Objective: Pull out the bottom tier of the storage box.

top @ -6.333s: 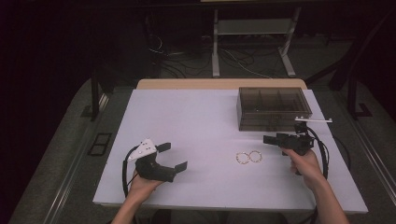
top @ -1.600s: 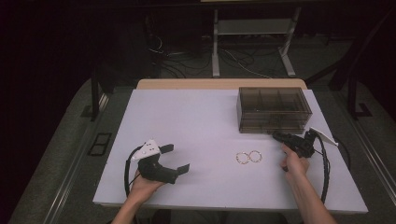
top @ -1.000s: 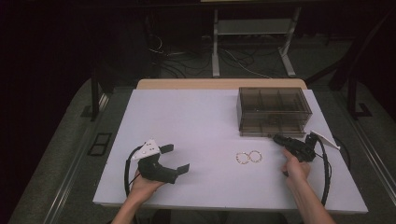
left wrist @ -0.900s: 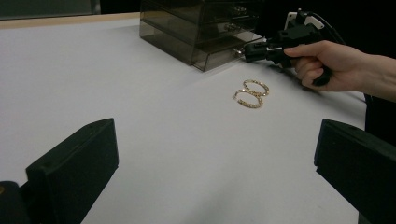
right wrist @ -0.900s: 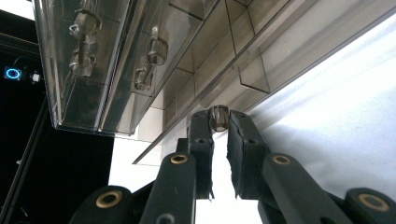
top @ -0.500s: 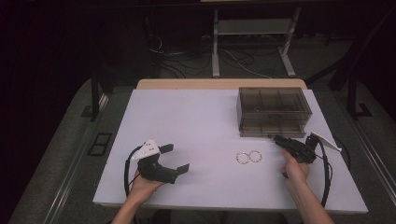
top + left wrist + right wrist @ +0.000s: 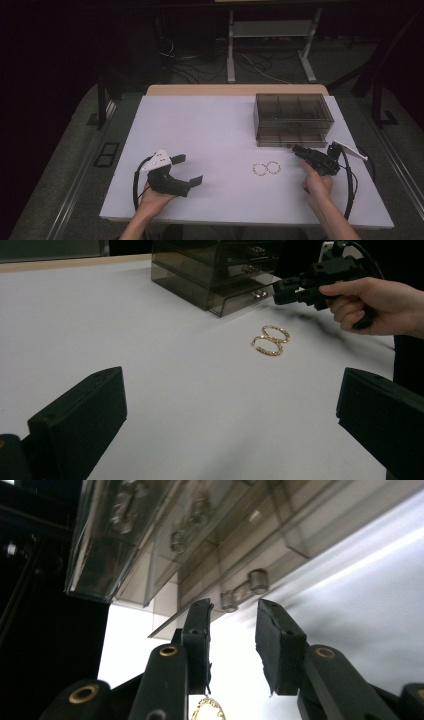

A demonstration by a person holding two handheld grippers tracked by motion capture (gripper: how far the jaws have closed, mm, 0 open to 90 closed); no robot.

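Note:
A smoky clear drawer box [image 7: 292, 117] stands at the back right of the white table [image 7: 215, 130]. Two gold hoop earrings [image 7: 266, 168] lie side by side in front of it. My right gripper [image 7: 296, 150] points at the box's lowest drawer [image 7: 240, 300], which sticks out a little. Its jaws [image 7: 232, 610] have just been opening; the drawer's knob handle [image 7: 242, 591] sits just past the tips, with neither pad pressing on it. My left gripper [image 7: 182, 170] rests at the front left, wide open [image 7: 230, 440] and empty, facing the earrings [image 7: 270, 340].
The box [image 7: 215, 270] has several drawers with small knobs. A cable [image 7: 347, 190] loops behind the right hand [image 7: 317, 185]. Dark floor, a table leg frame [image 7: 270, 45] and wires lie beyond the table's far edge.
Since the oldest frame the right hand has shifted slightly and angled its gripper toward the box's lower front. Over the last second both hands stay put.

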